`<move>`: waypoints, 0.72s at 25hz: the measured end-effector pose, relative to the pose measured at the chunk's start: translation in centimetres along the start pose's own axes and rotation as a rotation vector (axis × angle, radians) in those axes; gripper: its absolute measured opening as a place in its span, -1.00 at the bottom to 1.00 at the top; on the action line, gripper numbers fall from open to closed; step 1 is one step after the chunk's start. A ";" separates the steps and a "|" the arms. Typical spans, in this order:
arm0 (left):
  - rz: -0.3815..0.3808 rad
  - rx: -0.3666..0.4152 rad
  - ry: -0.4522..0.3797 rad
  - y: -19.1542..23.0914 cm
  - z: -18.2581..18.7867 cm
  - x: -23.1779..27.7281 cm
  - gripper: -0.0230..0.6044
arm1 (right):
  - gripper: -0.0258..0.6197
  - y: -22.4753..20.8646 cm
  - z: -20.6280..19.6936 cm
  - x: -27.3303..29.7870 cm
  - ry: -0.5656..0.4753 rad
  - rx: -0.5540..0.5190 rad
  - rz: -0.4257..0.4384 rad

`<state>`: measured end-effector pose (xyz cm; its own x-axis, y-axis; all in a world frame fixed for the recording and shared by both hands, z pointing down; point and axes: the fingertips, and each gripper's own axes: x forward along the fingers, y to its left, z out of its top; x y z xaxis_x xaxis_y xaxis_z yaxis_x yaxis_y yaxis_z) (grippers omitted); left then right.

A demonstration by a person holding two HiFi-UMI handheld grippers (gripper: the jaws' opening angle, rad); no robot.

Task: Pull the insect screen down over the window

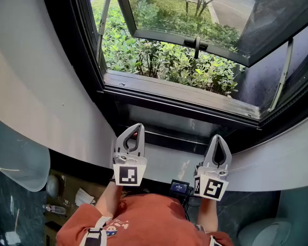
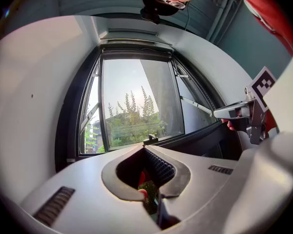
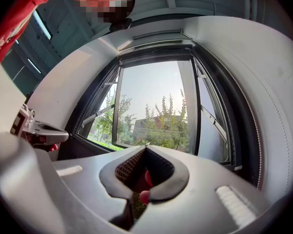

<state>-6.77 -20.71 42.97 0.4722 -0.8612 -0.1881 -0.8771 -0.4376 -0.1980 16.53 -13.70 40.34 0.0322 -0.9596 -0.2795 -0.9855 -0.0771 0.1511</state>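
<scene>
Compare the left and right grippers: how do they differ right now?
The left gripper sits slightly higher in the head view than the right gripper. The left's cube shows one face; the right's shows two. Both are shut, empty, pointing at the open window.

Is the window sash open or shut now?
Open: the window sash is tilted outward, and bushes show directly through the gap beneath it.

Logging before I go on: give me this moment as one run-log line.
left gripper: shut, empty | right gripper: shut, empty | both: side by side before sill | window sash: swung outward | screen: not yet down
</scene>
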 end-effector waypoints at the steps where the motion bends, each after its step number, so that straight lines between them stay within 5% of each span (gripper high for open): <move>1: -0.003 0.004 0.006 -0.1 -0.1 0.0 -0.91 | -0.89 0.0 0.1 0.0 -0.002 -0.002 -0.001; 18: -0.009 -0.026 -0.005 -0.8 0.0 -0.1 -0.91 | -0.89 0.2 0.5 -0.3 -0.034 -0.003 0.003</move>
<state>-6.12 -20.29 43.10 0.4808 -0.8558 -0.1910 -0.8746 -0.4524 -0.1745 16.29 -13.25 39.97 0.0240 -0.9501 -0.3111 -0.9851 -0.0755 0.1546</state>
